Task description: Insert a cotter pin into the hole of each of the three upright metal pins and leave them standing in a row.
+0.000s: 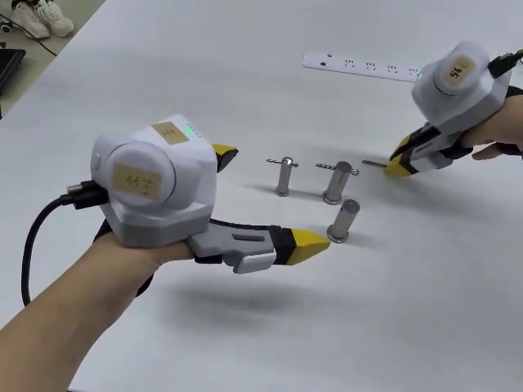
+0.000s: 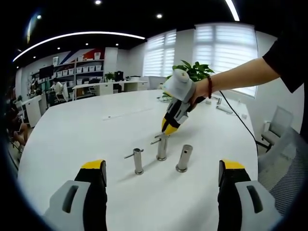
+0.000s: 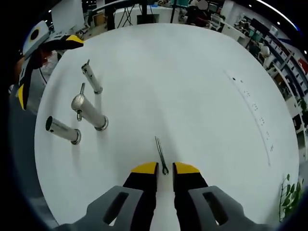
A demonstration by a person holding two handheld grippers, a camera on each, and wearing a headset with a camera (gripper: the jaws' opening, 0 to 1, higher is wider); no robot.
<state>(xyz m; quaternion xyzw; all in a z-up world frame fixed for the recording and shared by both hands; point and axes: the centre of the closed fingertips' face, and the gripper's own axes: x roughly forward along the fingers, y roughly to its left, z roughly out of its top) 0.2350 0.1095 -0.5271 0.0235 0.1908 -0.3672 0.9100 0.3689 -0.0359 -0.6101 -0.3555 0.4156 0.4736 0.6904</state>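
Alignment is what I watch: right gripper (image 3: 165,168) jaws grasp the cotter pin (image 3: 160,151) by its loop, left gripper (image 2: 162,168) jaws hang released beside the bare metal pin (image 1: 344,219) on the desk (image 1: 163,82), which I should steady first.

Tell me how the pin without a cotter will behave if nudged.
The bare pin stands tall on a small flanged base, so it would probably tip rather than slide. It looks like solid metal, likely heavy for its size. Being round, it may roll once down.
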